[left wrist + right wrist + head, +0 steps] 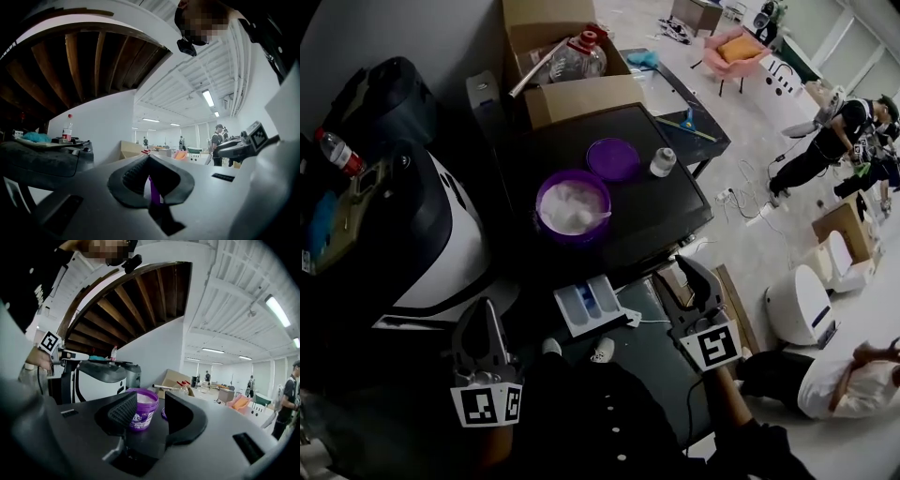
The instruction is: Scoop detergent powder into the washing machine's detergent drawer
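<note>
Head view overhead, gripper views low, tub (pixel 572 208) shared

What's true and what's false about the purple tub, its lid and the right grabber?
1. The purple tub has white powder in it. True.
2. The purple lid is shut on the tub. False: the lid lies flat on the dark table, behind the open tub.
3. The right gripper is squeezing the tub. False: its jaws stand apart and hold nothing; the tub sits farther off, ahead of them.
4. A small white bottle stands beside the lid. True.
</note>
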`<state>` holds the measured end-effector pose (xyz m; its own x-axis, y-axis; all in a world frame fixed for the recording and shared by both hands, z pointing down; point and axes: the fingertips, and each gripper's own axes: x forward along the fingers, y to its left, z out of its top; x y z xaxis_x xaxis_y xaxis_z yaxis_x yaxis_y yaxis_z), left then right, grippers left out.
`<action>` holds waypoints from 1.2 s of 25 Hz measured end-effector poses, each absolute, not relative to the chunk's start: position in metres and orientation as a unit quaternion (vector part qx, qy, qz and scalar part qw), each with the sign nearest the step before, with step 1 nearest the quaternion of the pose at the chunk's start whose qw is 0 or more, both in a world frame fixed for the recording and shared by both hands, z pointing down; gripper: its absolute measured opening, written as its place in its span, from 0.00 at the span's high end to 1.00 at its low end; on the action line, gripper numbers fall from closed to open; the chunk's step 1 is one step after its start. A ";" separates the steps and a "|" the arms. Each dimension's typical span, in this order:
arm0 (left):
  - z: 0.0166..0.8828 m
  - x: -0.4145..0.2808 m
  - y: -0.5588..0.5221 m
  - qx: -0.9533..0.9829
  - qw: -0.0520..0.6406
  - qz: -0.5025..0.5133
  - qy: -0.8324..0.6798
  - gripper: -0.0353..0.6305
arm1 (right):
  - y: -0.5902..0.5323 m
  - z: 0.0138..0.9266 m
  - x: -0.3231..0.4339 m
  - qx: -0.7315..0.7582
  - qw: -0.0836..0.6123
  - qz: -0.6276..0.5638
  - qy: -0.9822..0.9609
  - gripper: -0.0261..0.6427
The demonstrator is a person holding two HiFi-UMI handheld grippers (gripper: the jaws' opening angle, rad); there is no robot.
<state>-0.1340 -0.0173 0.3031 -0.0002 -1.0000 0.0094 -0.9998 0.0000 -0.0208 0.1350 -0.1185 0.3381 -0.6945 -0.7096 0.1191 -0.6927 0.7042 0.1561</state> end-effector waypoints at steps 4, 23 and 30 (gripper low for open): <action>0.307 -0.138 -0.035 -0.718 0.007 -0.020 0.696 0.93 | -0.146 0.356 0.109 0.317 0.154 -0.104 -0.930 0.72; 0.370 -0.148 -0.063 -0.758 -0.046 -0.069 0.647 0.93 | -0.216 0.432 0.031 -0.028 0.418 -0.402 -0.814 0.79; 0.392 -0.148 -0.065 -0.754 -0.073 -0.073 0.648 0.93 | -0.216 0.447 0.032 -0.109 0.444 -0.425 -0.781 0.83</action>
